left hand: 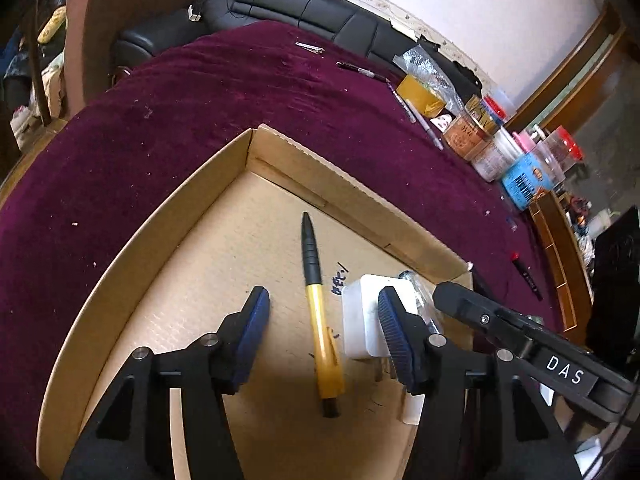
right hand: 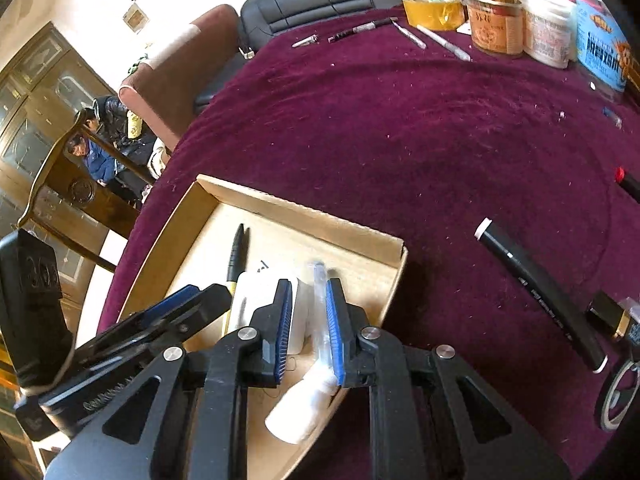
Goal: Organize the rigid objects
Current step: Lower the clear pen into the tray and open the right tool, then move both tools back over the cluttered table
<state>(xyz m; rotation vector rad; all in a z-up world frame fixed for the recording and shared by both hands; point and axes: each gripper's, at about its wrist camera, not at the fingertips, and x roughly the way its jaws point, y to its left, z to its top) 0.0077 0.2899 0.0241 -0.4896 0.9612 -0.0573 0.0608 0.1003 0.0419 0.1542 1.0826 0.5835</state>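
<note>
A shallow cardboard box [left hand: 280, 148] lies on the purple cloth. On its floor lies a yellow-and-black pen [left hand: 318, 312], between the fingers of my open left gripper [left hand: 324, 320]; the pads do not touch it. A white charger block [left hand: 360, 320] sits beside the pen, against the right finger. In the right wrist view my right gripper [right hand: 309, 320] is shut on a slim clear bottle with a white end [right hand: 298, 408], held over the box [right hand: 304, 208] next to the white block [right hand: 256, 292]. The pen [right hand: 237, 252] also shows there.
A black marker [right hand: 536, 292] and a red-tipped pen [right hand: 624, 178] lie on the cloth right of the box. At the far edge are several pens [right hand: 440, 42], a tape roll [right hand: 434, 10] and jars [right hand: 496, 24]. A black sofa [left hand: 288, 4] and a wooden chair [right hand: 60, 192] border the table.
</note>
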